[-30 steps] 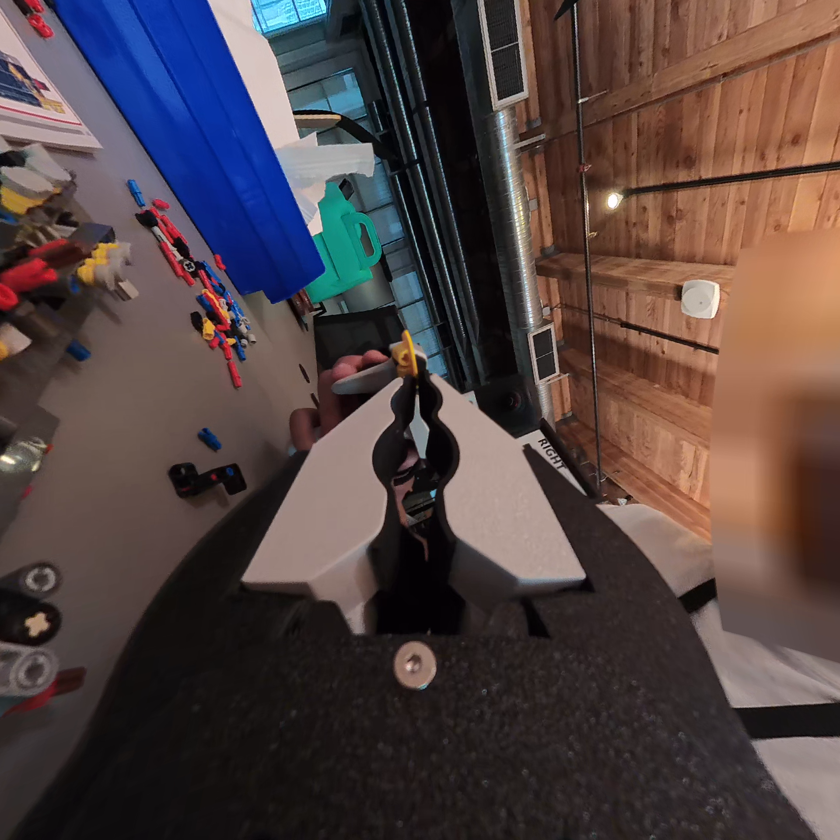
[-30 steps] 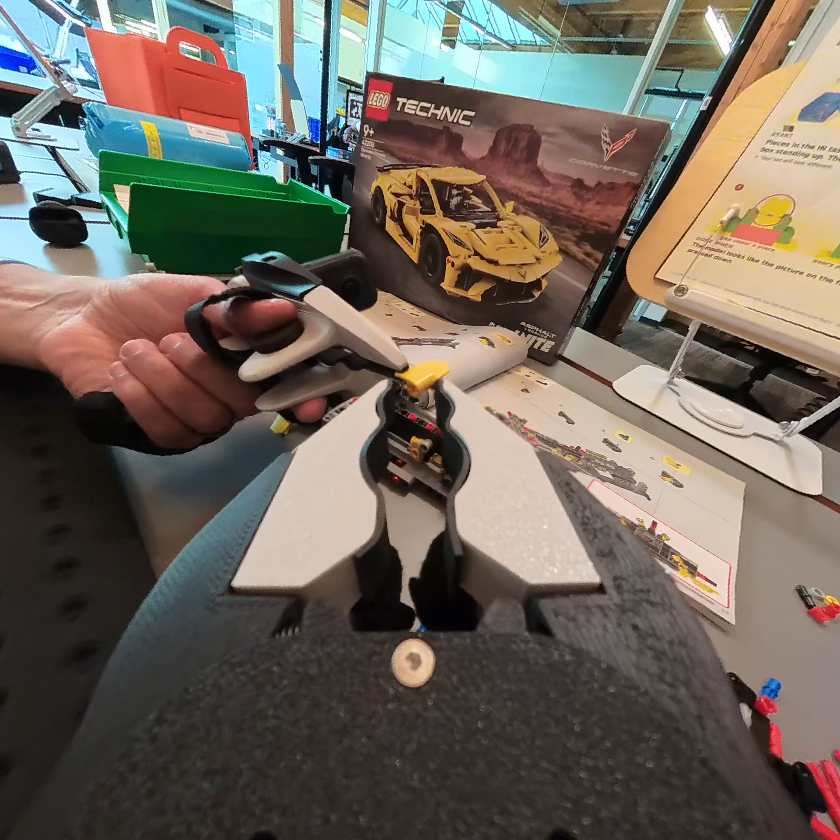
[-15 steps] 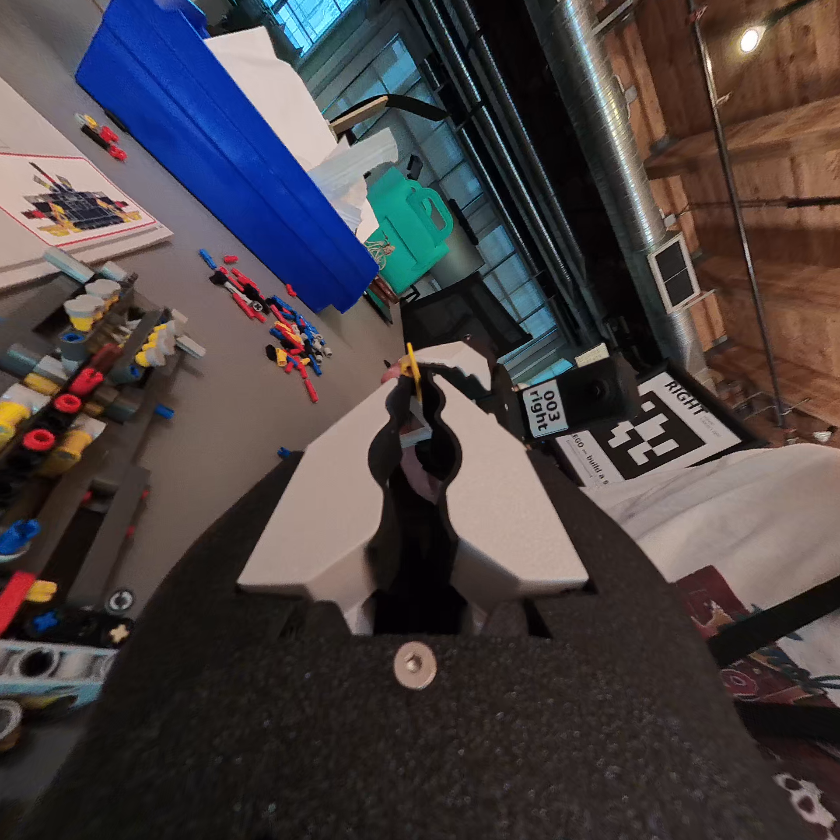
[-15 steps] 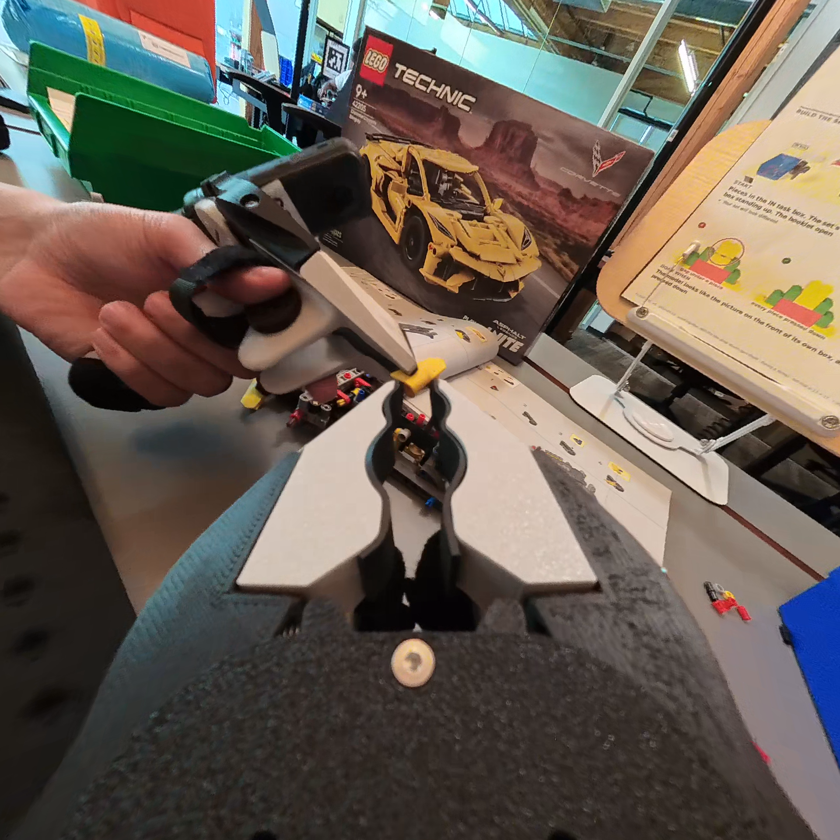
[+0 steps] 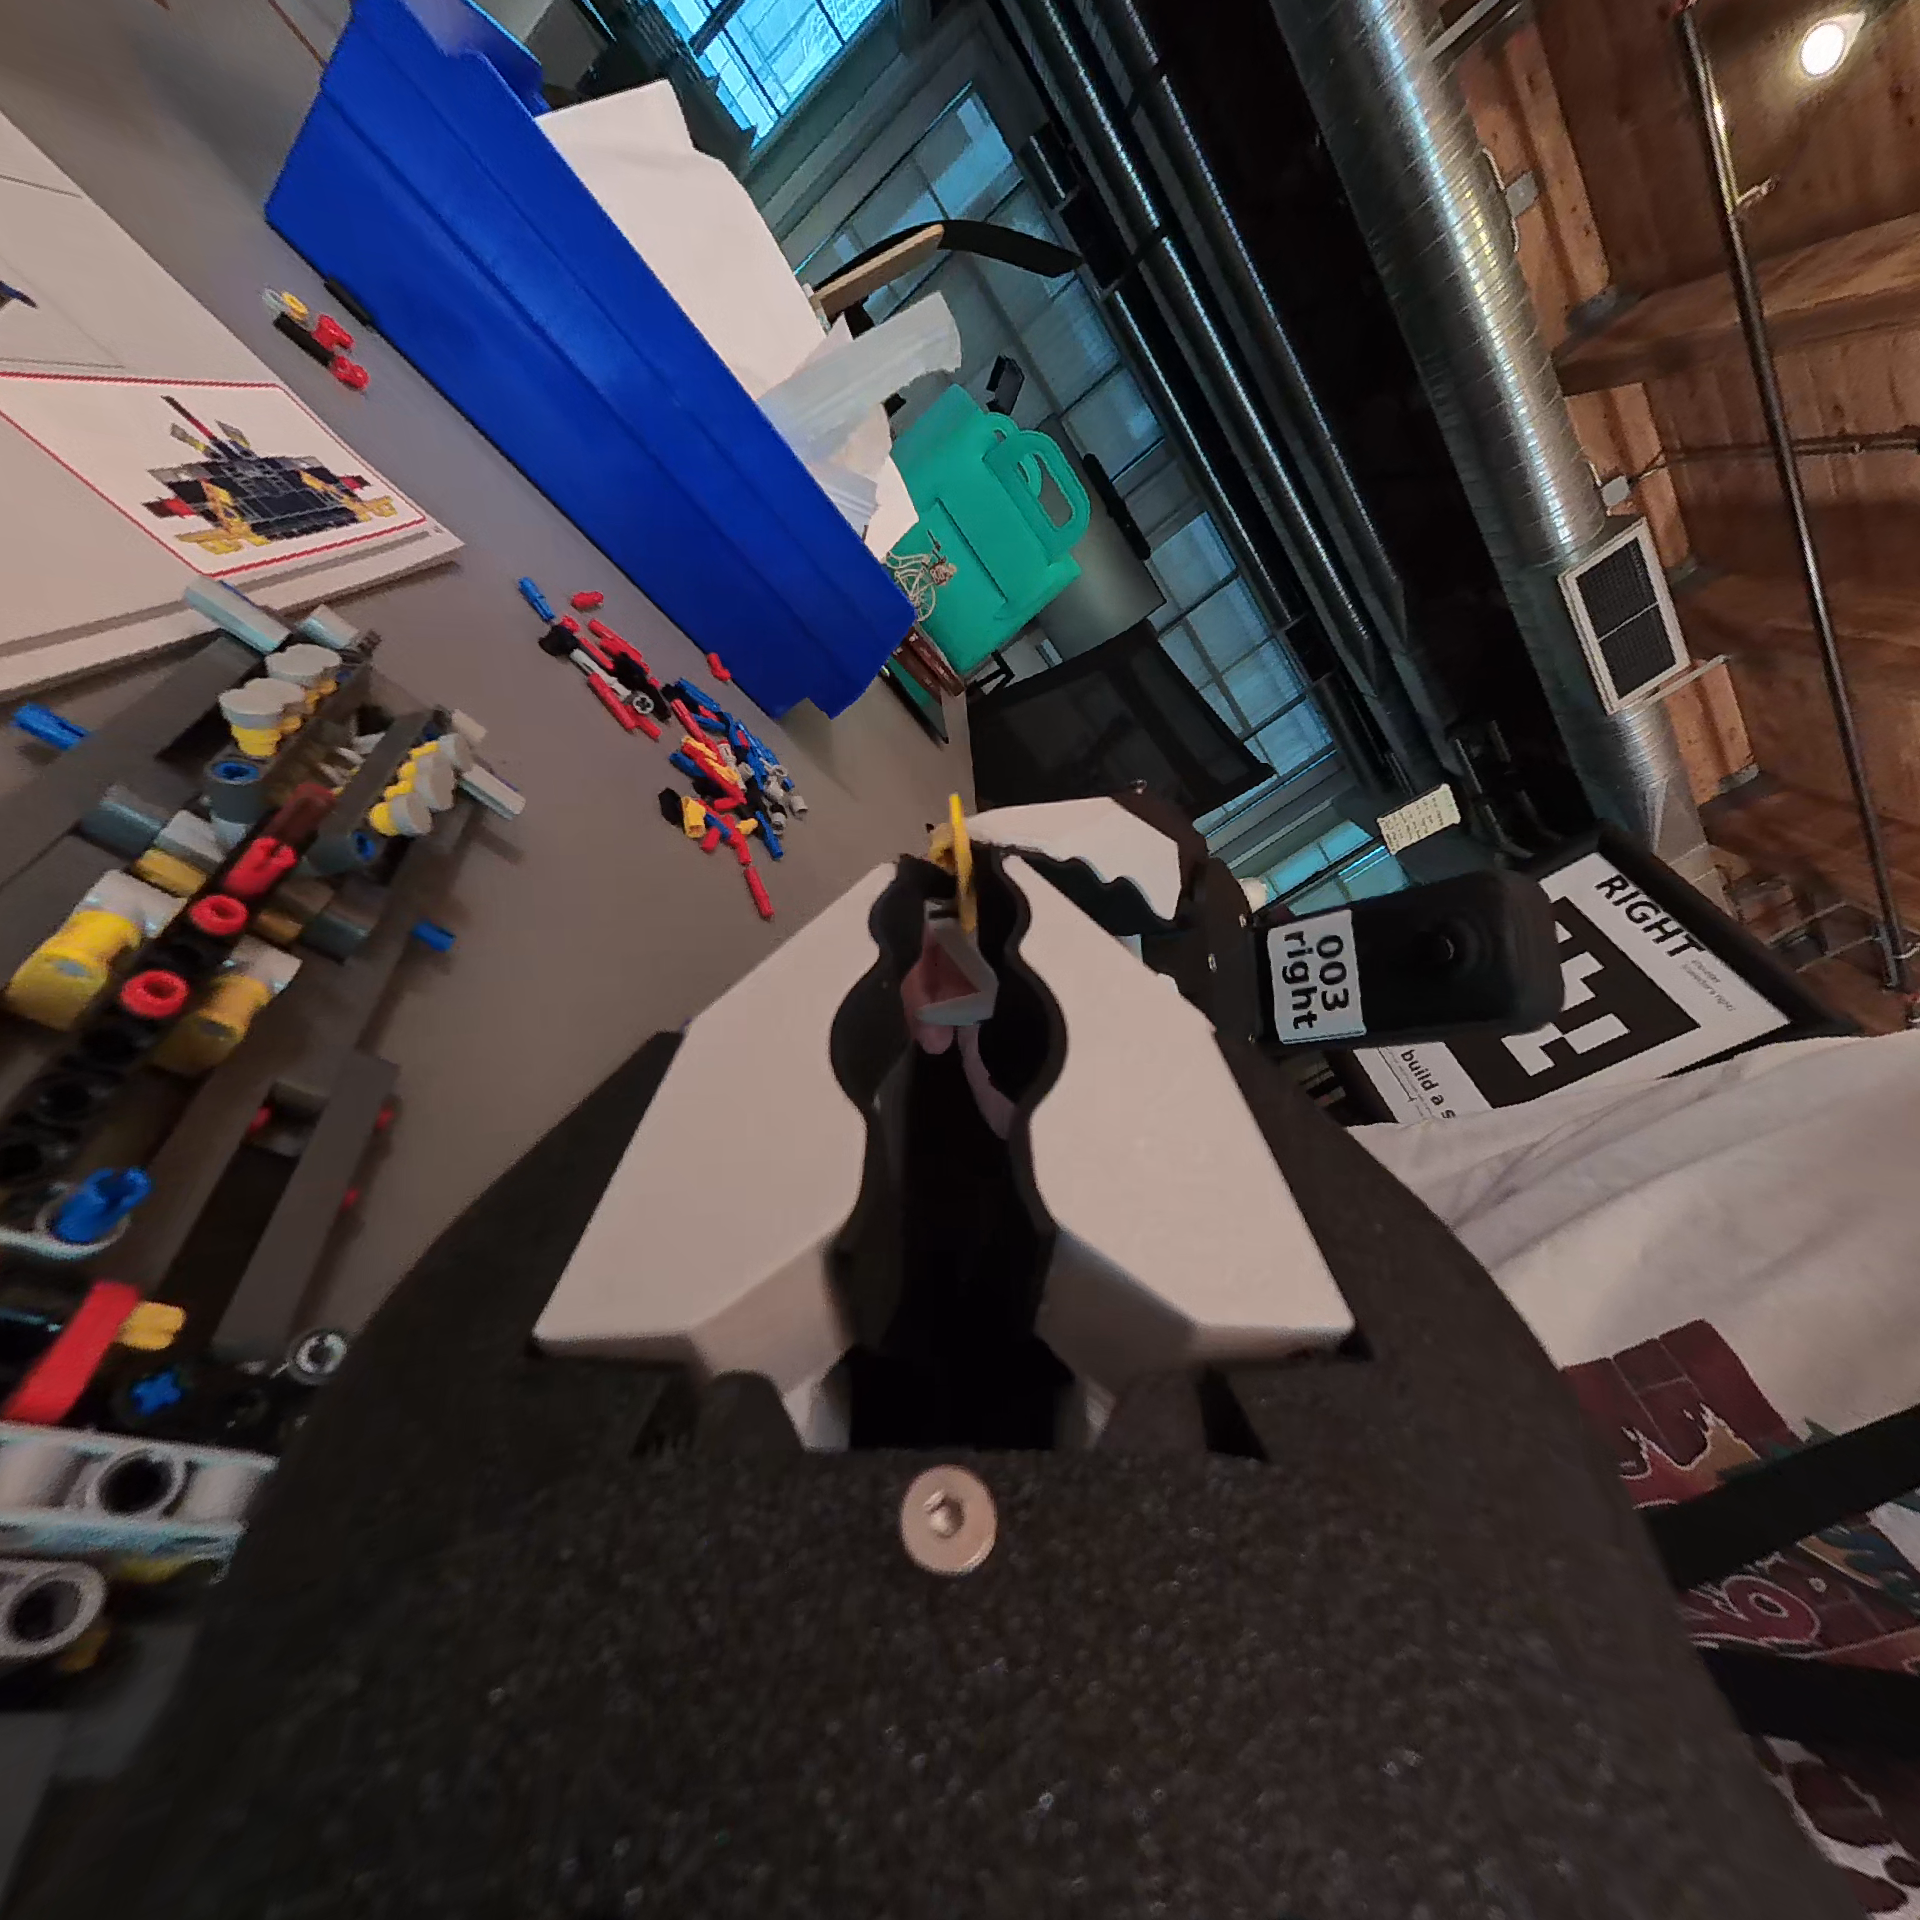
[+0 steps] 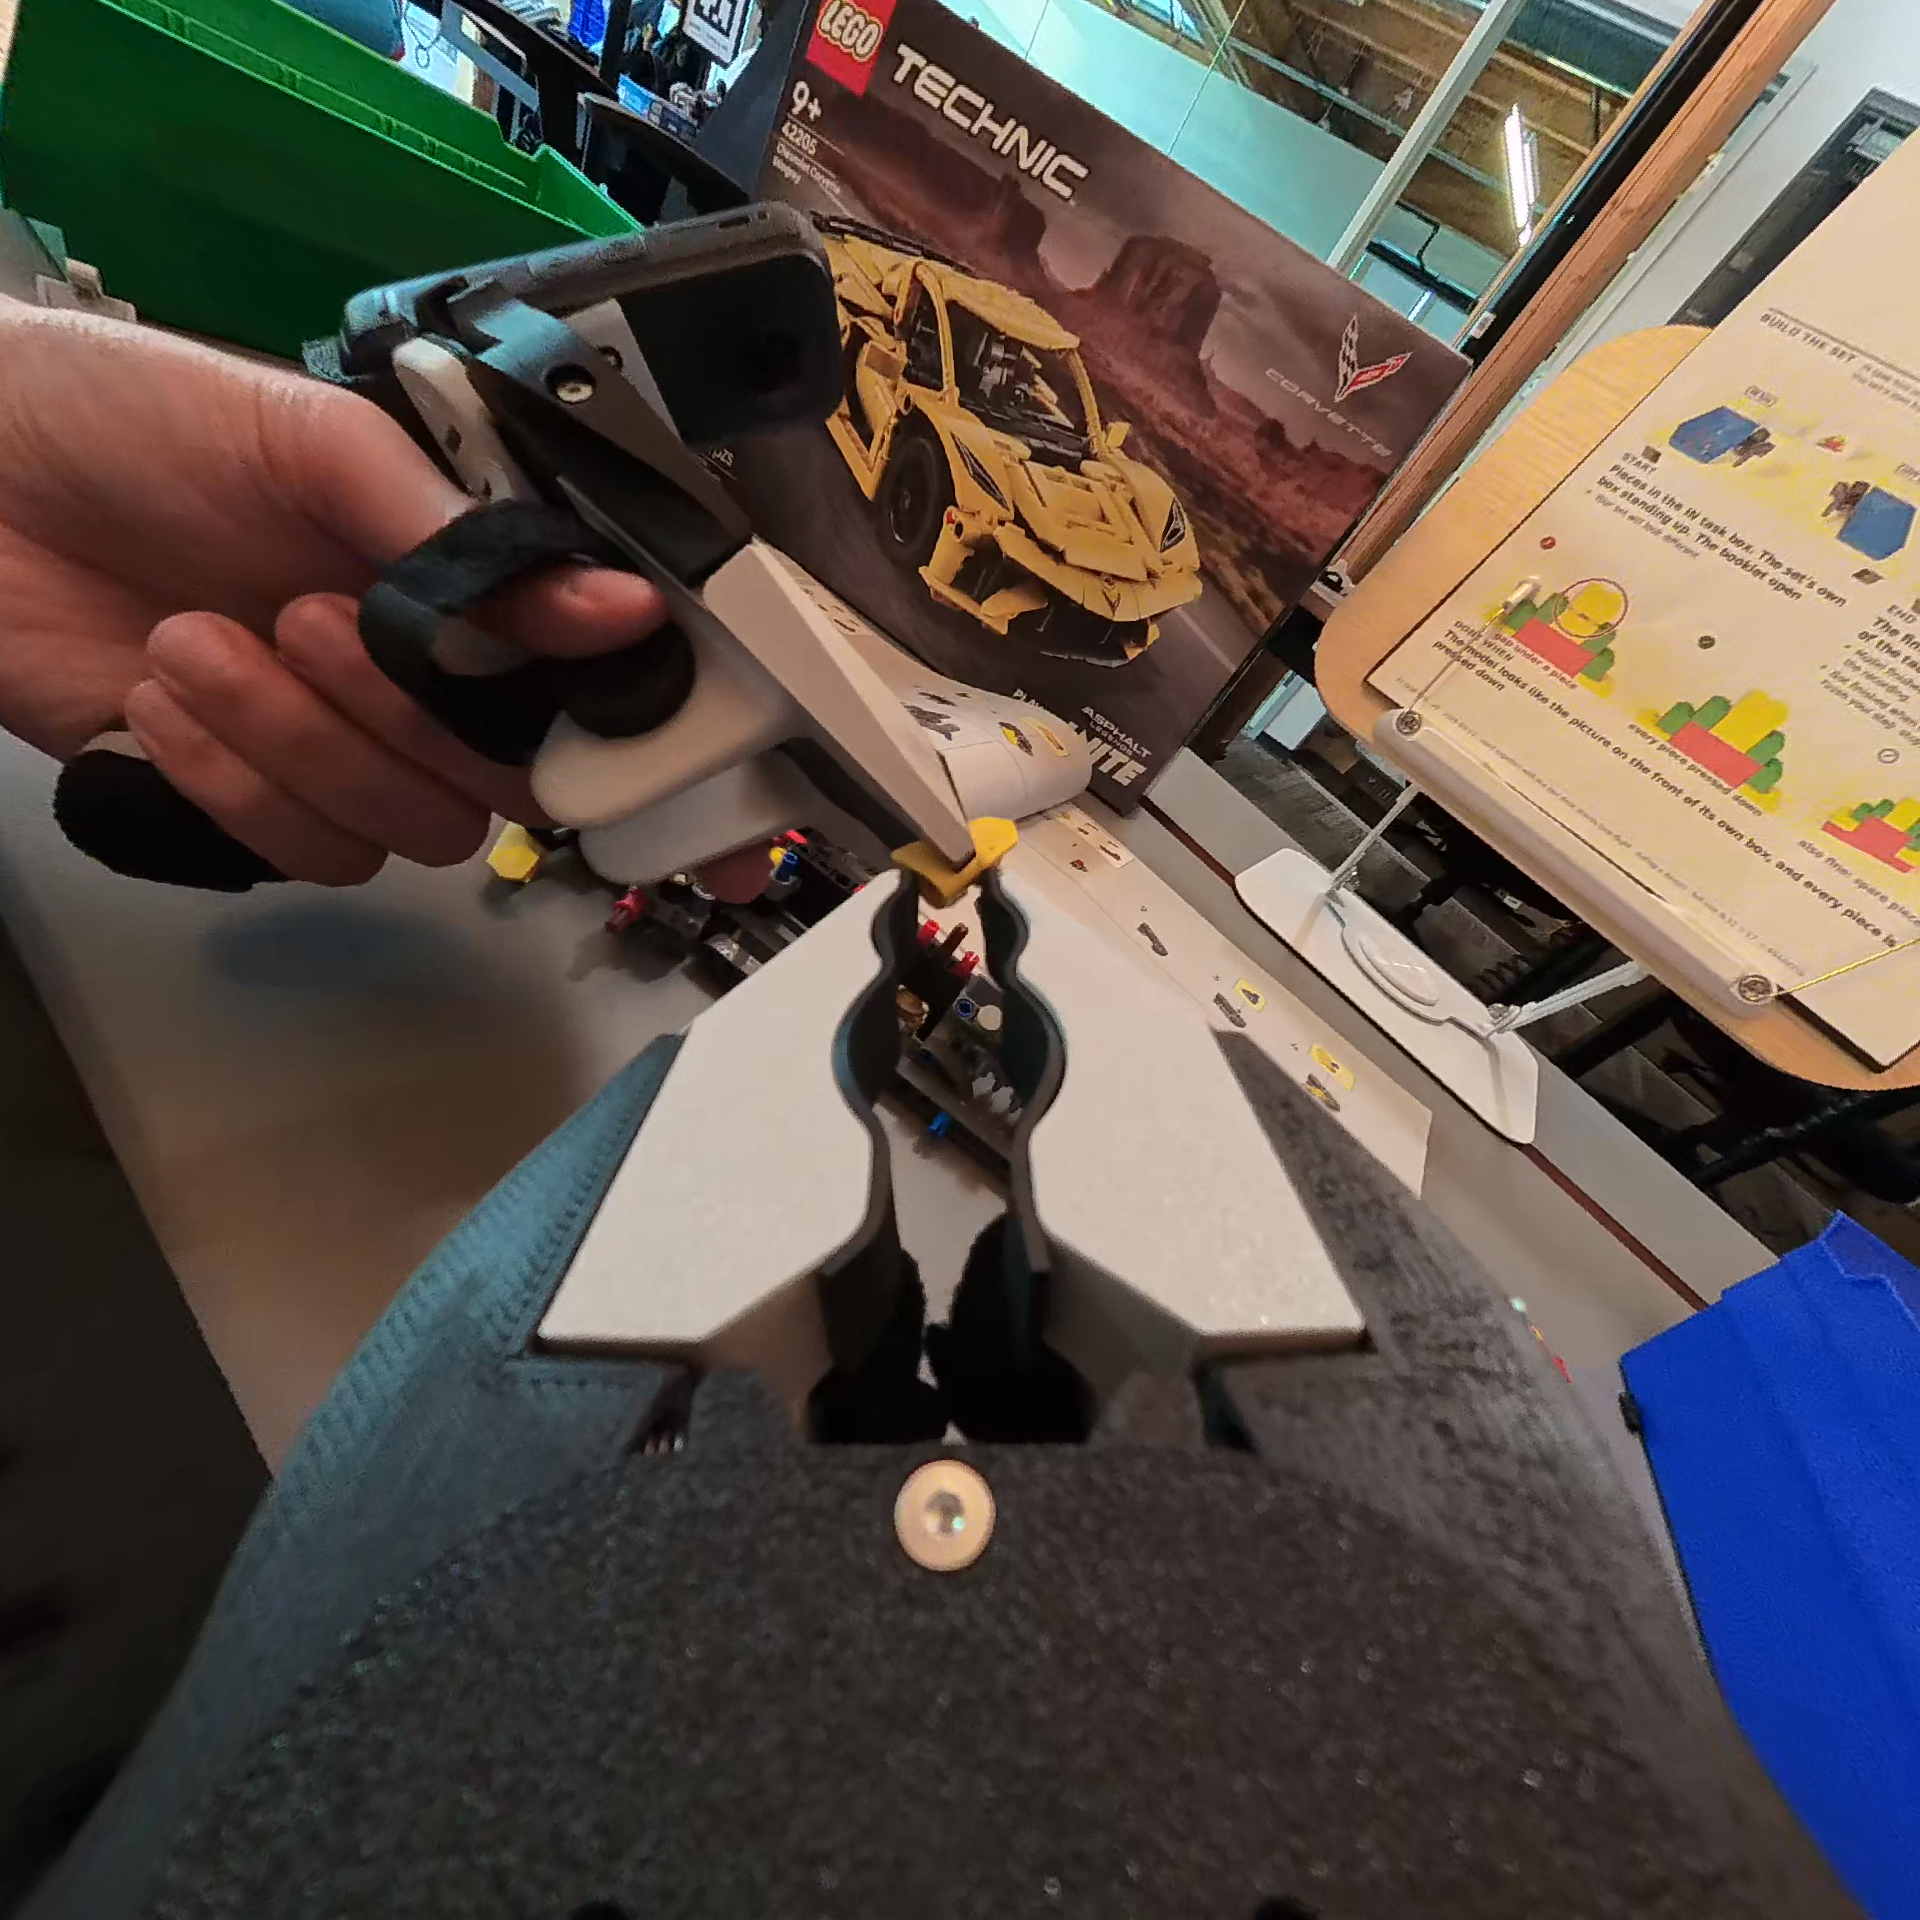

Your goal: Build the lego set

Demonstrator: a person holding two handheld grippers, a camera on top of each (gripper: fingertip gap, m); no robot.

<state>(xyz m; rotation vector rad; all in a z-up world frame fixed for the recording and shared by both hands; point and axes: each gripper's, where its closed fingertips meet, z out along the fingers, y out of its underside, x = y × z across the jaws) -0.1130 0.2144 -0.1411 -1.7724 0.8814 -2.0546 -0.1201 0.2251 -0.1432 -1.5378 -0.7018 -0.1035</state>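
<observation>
Tabletop [image 5: 582, 935]: grey, under my view.
Loose pieces [image 5: 717, 758]: red, blue and yellow scatter beside my blue bin [image 5: 582, 416].
Booklet [image 6: 1247, 1018]: open, flat before the set box [image 6: 1091, 416].
Partly built model [image 6: 935, 997]: lying on it.
Stand foot [image 6: 1382, 987]: white, right of booklet.

The right gripper [image 6: 945, 878] has its two fingers closed together at the tips, and a small yellow piece [image 6: 951, 854] is pinched between them. The left gripper [image 6: 951, 831] comes in from the left side, tilted downward, its tips closed on the same piece. A bare hand [image 6: 239, 582] holds its handle, with one finger through a black strap.
</observation>
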